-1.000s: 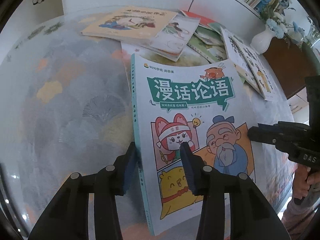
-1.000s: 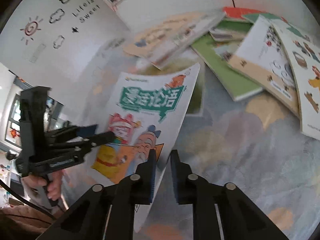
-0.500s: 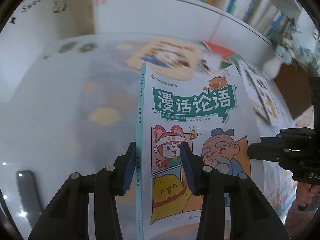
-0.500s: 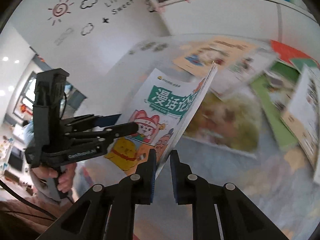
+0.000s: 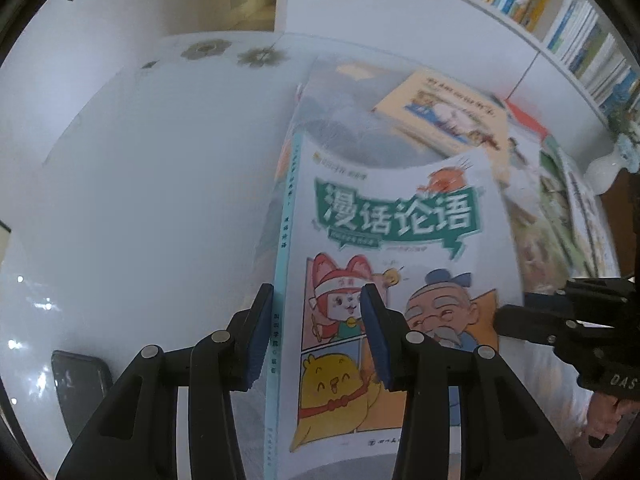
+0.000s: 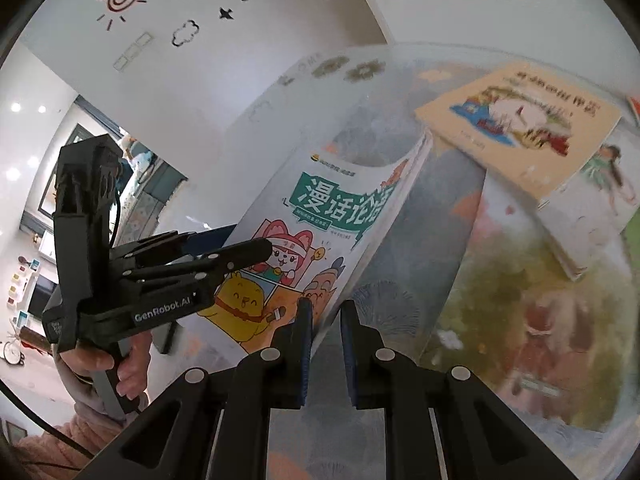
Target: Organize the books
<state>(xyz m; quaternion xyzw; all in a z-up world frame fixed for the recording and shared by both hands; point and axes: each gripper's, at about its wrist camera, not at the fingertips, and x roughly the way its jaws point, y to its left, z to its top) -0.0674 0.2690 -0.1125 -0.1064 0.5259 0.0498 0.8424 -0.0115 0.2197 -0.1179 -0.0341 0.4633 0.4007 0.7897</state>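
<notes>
A comic book (image 5: 400,220) with a green title banner and cartoon figures on its white cover hangs tilted above the table, held from both sides. My left gripper (image 5: 316,300) is shut on it near the teal spine, one pad on the cover and one behind. In the right wrist view the left gripper (image 6: 248,240) clamps the book (image 6: 320,200) from the left. My right gripper (image 6: 326,308) is shut on the book's page edge at its lower corner, and shows in the left wrist view as the right gripper (image 5: 512,320) at the cover's right edge.
A tan picture book (image 6: 520,120) and several other books lie spread over the patterned tablecloth (image 6: 400,280) to the right. A bookshelf (image 5: 560,20) runs along the back wall, with a white vase (image 5: 604,168) below it. A dark flat object (image 5: 80,380) lies at lower left.
Both grippers have carried the book leftward together. The spread of books has slid to the right of view, and the table's left edge and a white wall have come in.
</notes>
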